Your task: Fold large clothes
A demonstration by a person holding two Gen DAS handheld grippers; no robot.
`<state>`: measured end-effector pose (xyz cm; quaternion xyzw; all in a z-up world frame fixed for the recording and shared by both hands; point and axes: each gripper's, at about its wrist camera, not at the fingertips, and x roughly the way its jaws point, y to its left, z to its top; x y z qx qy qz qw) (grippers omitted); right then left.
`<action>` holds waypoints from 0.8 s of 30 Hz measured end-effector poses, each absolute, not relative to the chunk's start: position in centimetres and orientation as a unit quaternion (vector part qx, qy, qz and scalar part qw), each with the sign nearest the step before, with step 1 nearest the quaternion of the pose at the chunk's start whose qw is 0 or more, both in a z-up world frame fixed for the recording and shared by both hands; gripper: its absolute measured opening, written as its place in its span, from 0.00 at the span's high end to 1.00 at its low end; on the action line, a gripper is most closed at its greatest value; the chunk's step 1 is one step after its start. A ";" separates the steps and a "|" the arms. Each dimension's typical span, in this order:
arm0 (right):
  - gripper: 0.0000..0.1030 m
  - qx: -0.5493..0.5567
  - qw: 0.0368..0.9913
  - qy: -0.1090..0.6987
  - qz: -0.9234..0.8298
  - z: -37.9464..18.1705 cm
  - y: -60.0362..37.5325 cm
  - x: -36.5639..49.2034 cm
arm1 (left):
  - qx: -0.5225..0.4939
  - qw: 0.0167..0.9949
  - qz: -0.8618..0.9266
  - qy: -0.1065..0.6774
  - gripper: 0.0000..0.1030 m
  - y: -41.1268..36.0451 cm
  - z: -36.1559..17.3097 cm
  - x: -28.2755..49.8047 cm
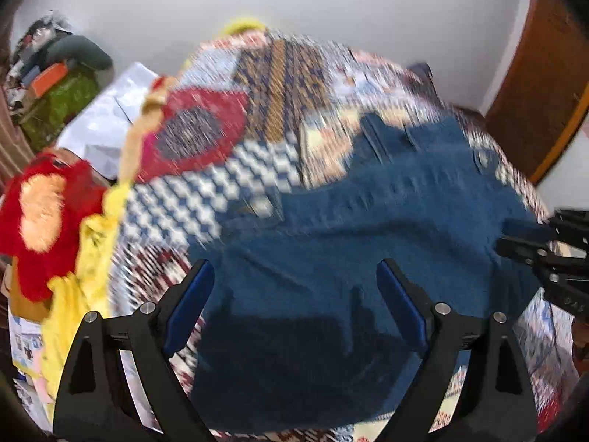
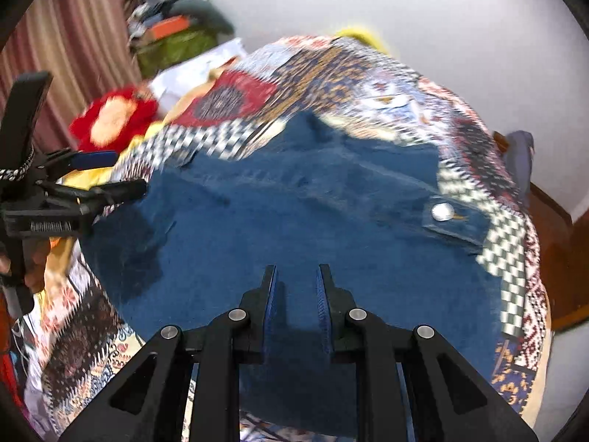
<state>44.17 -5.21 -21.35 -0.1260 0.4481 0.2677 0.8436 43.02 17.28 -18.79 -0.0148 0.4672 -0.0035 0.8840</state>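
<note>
1. A blue denim garment (image 1: 368,258) lies spread over a patchwork bedspread (image 1: 235,169). In the left wrist view it fills the centre and lower part of the frame; in the right wrist view it (image 2: 294,221) covers the middle.
2. The left gripper (image 1: 294,294) sits at the bottom of its own view with its jaws wide apart. The denim shows in the gap below them, and neither blue pad presses on it.
3. In the right wrist view the same left gripper (image 2: 114,173) appears at the left edge, its jaws apart, near the left edge of the denim. Whether it touches the cloth I cannot tell through the blur.
4. The right gripper (image 2: 296,287) is at the bottom centre of its view, jaws drawn close with a narrow gap between them. The denim lies beneath and nothing is pinched between the pads.
5. In the left wrist view the right gripper (image 1: 515,237) comes in from the right edge, beside the right side of the garment.
6. A metal button (image 2: 443,211) on a denim flap sits at the right of the right wrist view, next to a black-and-white checked patch of the bedspread.
7. A red plush toy (image 1: 40,228) lies at the left edge of the left wrist view, beside yellow cloth (image 1: 84,276) along the bedspread's border.
8. A striped curtain (image 2: 73,37) hangs at the upper left of the right wrist view; a white wall (image 1: 331,11) fills the top of both views.
9. Both views are blurred.
</note>
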 end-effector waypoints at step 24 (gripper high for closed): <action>0.00 -0.127 0.858 0.478 0.136 -26.8 -17.1 42.8 | -0.022 0.868 0.068 0.491 0.10 22.6 -25.0 35.8</action>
